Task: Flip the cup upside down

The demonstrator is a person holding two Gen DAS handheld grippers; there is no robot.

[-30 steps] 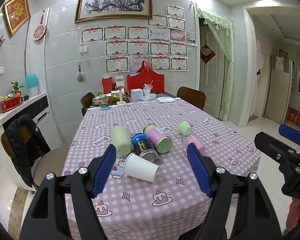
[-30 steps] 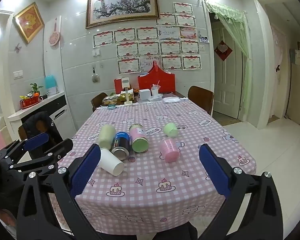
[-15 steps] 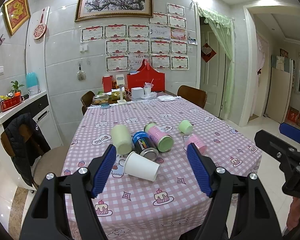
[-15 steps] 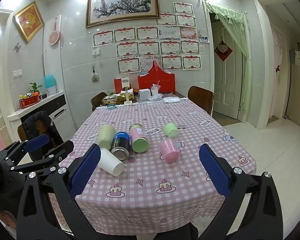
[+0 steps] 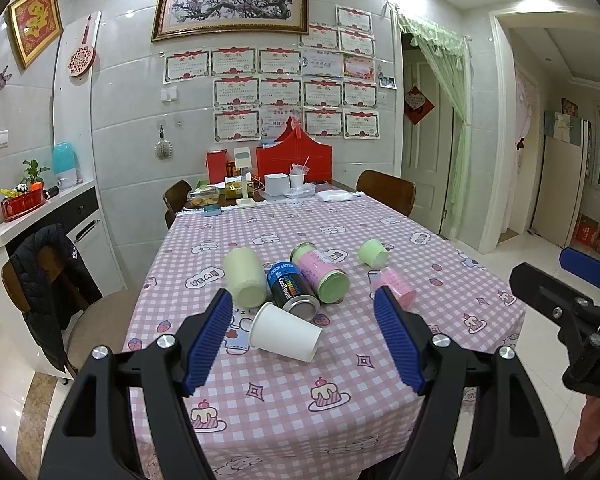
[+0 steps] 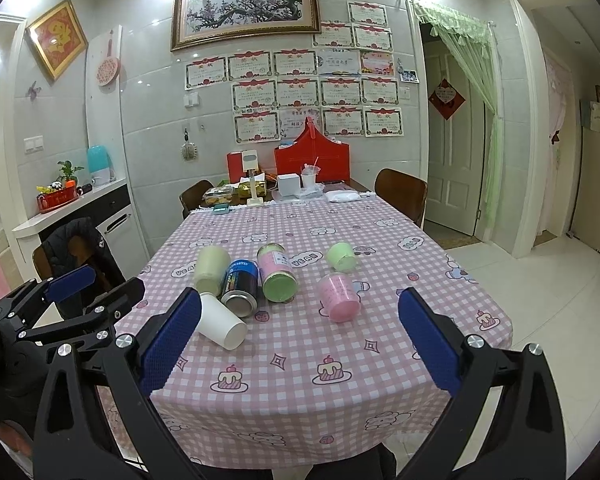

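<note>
A white paper cup lies on its side on the pink checked tablecloth; it also shows in the right wrist view. A pink cup, a small green cup and a pale yellow cup also lie tipped over. My left gripper is open and empty, held before the table's near edge with the white cup between its fingers in view. My right gripper is open and empty, wider apart, in front of the table.
A dark blue can and a pink-and-green can lie beside the cups. Boxes, a red bag and clutter stand at the table's far end. Chairs stand at the left and the far right.
Both grippers have stayed almost still and open. The cups and cans have not moved.
</note>
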